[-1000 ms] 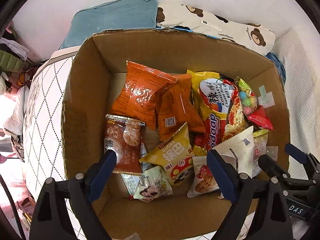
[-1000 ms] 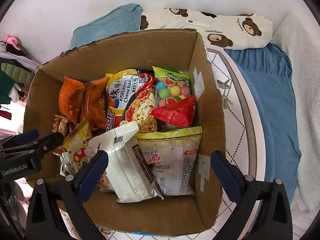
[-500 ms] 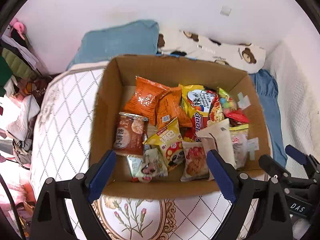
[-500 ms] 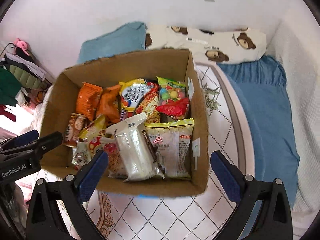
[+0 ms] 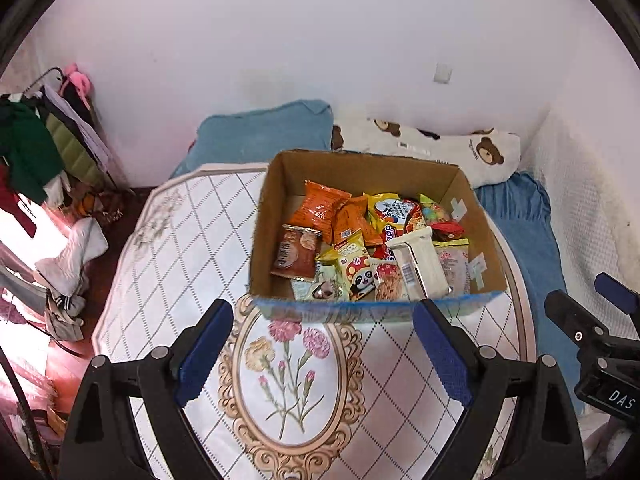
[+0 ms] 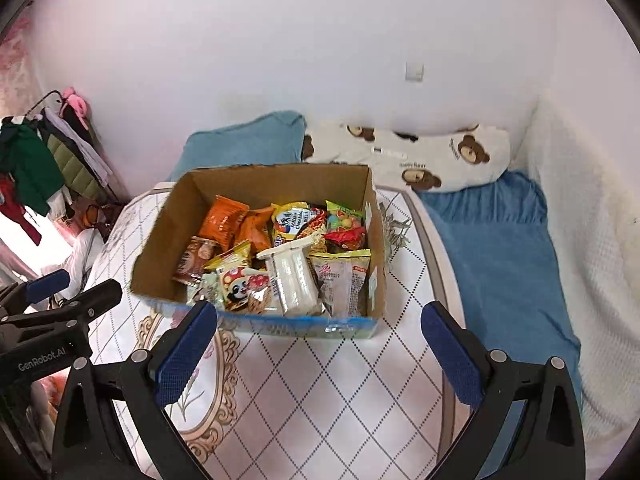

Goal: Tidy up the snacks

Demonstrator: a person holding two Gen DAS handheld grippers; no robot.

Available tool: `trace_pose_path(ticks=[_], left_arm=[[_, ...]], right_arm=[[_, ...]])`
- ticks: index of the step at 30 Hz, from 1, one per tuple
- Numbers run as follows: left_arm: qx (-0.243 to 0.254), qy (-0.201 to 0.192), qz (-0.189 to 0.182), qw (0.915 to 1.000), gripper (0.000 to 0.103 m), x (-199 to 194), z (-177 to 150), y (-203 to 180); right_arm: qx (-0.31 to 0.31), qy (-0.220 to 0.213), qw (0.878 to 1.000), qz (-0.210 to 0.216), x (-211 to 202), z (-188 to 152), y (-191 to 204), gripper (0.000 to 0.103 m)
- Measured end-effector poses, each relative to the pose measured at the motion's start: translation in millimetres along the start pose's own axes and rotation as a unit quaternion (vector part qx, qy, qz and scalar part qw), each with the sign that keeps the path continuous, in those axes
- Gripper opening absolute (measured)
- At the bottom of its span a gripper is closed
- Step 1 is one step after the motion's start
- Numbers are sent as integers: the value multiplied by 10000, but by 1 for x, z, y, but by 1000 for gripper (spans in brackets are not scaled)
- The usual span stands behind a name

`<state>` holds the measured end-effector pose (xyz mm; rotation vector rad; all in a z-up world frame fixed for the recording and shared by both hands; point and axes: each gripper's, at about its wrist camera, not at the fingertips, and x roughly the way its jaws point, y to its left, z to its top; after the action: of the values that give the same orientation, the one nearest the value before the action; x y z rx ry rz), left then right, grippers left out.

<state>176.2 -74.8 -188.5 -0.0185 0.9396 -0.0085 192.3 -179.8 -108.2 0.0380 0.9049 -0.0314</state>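
Note:
An open cardboard box [image 5: 264,216] [image 6: 160,248] stands on a quilted white mat and holds several snack packets: orange bags [image 5: 320,210] [image 6: 224,220], a brown packet [image 5: 296,254], a yellow panda packet [image 5: 354,266] [image 6: 236,280], a white packet [image 5: 420,268] [image 6: 292,280], a candy bag [image 6: 344,220]. My left gripper [image 5: 322,352] is open and empty, back from the box's near wall. My right gripper [image 6: 318,350] is open and empty, also in front of the box. The right gripper shows in the left wrist view [image 5: 592,320]; the left gripper shows in the right wrist view [image 6: 60,300].
The floral quilted mat [image 5: 296,380] [image 6: 312,392] lies on a bed. A blue pillow [image 5: 260,136] and a bear-print pillow [image 5: 452,148] lie behind the box against the wall. A blue blanket [image 6: 500,260] lies to the right. Clothes hang on a rack [image 5: 40,148] at the left.
Both grippers have pulled back and up from over the box. The box now looks smaller and farther away, and the mat in front of it shows. Both stay open.

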Motion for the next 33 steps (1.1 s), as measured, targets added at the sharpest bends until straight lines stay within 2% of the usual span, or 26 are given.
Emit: trace_pose_path(ticks=[7, 17, 23, 31, 32, 33], left_arm=[[67, -317, -20, 9995, 92, -50, -25, 4], [227, -702, -82, 9972, 92, -99, -47, 0], [248, -787, -74, 9966, 92, -107, -53, -2], [205, -755, -27, 9969, 92, -94, -48, -1], [198, -736, -31, 9971, 95, -91, -46, -1], [185, -740, -26, 9971, 103, -89, -46, -1]], right_arm=[[-18, -360, 9993, 48, -61, -30, 10, 103], [80, -780, 9969, 108, -128, -52, 16, 103], [56, -804, 9967, 108, -138, -57, 19, 103], [120, -795, 9967, 92, -128, -58, 13, 103], [129, -803, 9967, 82, -127, -58, 12, 103], [129, -815, 9966, 56, -124, -57, 11, 103]])
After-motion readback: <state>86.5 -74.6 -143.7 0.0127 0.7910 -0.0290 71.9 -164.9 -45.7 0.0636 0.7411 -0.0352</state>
